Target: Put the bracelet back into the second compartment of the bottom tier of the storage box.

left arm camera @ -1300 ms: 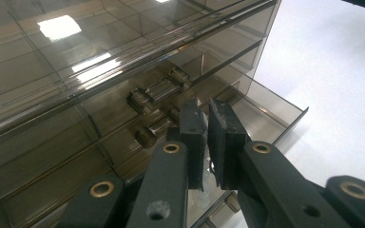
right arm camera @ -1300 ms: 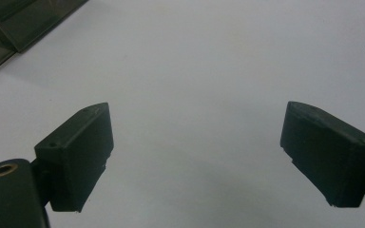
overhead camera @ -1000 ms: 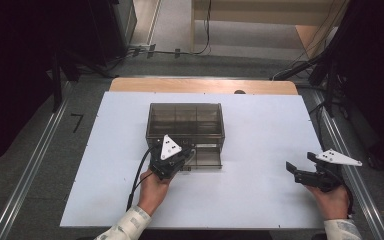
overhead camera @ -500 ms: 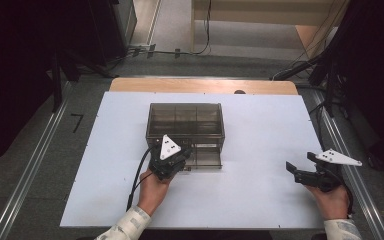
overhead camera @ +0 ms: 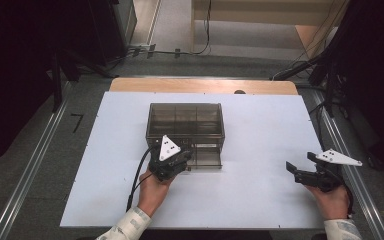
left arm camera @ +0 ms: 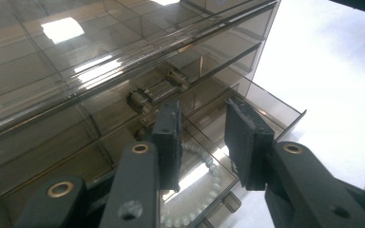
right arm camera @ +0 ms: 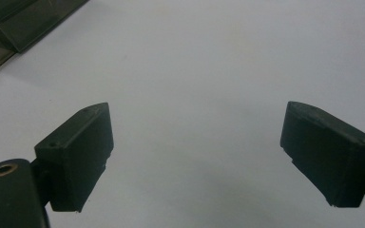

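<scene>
A smoky see-through drawer box point(overhead camera: 185, 120) stands in the middle of the white table point(overhead camera: 260, 125). Its lower right drawer point(overhead camera: 206, 156) is pulled out a little toward me. My left gripper point(overhead camera: 181, 160) sits at the box's front, just left of that drawer. In the left gripper view its jaws point(left arm camera: 202, 118) have just been opening and stand apart, gripping nothing. Below them a string of pale beads point(left arm camera: 204, 190) lies inside a drawer point(left arm camera: 271, 107). A small metal piece point(left arm camera: 157, 90) lies in a compartment above. My right gripper point(overhead camera: 300, 162) rests far right, open point(right arm camera: 197, 111) over bare table.
The box point(right arm camera: 9, 23) also edges into the right gripper view's top left corner. A wooden strip point(overhead camera: 200, 85) runs along the table's far edge. Metal rails point(overhead camera: 35, 165) flank the table on both sides, and cables lie on the floor beyond.
</scene>
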A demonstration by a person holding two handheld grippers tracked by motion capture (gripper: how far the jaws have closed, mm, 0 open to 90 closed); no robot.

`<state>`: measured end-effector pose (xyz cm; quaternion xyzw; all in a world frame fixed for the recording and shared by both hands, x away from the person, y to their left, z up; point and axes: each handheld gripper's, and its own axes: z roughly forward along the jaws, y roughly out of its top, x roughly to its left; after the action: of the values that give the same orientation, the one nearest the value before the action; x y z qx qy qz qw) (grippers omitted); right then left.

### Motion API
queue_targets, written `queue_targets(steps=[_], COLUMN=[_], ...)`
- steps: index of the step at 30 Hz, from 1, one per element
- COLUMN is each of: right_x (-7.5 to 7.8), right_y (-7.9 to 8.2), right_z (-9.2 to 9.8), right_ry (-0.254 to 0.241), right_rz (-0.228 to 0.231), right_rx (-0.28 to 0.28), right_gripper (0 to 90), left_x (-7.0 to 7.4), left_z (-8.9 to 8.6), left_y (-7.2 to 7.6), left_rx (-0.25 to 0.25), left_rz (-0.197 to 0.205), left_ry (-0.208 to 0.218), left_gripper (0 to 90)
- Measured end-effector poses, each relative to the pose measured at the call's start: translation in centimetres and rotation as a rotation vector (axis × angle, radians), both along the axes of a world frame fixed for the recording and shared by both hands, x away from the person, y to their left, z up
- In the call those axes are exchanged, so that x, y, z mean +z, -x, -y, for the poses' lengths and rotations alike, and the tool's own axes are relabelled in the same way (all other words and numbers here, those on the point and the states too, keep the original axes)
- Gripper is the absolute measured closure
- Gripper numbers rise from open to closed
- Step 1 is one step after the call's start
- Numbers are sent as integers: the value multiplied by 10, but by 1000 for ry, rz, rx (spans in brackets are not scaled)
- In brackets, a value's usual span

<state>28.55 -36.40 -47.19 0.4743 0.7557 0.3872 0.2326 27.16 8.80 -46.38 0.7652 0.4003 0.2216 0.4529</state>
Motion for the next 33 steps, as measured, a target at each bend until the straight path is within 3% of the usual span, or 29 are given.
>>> queue_targets(steps=[3,7,18,33], right_x=[0,0,0,0], right_y=[0,0,0,0], right_z=[0,0,0,2], right_ry=[1,1,0,-2], right_rz=[2,2,3,4], right_rx=[1,1,0,-2], right_gripper=[91,91,91,91], left_x=[0,1,1,0], left_z=[1,1,0,-1], left_y=[0,2,1,9], left_rx=[1,-5,26,6], left_rz=[-11,-18,-35,-75], left_ry=[6,10,4,4], left_gripper=[590,574,411,227])
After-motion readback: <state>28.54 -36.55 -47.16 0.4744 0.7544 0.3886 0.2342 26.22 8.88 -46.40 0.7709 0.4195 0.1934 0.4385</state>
